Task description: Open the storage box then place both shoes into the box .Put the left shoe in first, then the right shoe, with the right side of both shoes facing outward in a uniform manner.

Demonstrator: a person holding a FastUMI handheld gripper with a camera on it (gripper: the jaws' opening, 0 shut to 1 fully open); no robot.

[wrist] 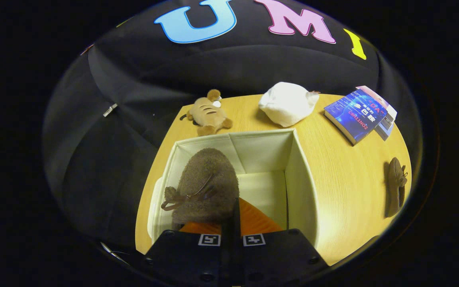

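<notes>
My gripper (232, 223) is shut on a brown suede shoe (207, 185) with a leather lace bow and an orange lining, holding it by the heel edge. The shoe hangs toe-forward over the left half of the open cream fabric storage box (299, 179), inside its walls. The box's right half shows a bare cream floor. The second brown shoe (395, 186) lies on the wooden table (349, 175) well to the right of the box.
Beyond the box sit a tan striped plush toy (208, 113), a white lumpy pouch (287, 103) and a blue book (356, 114) lying on another item. The table's left edge runs close beside the box.
</notes>
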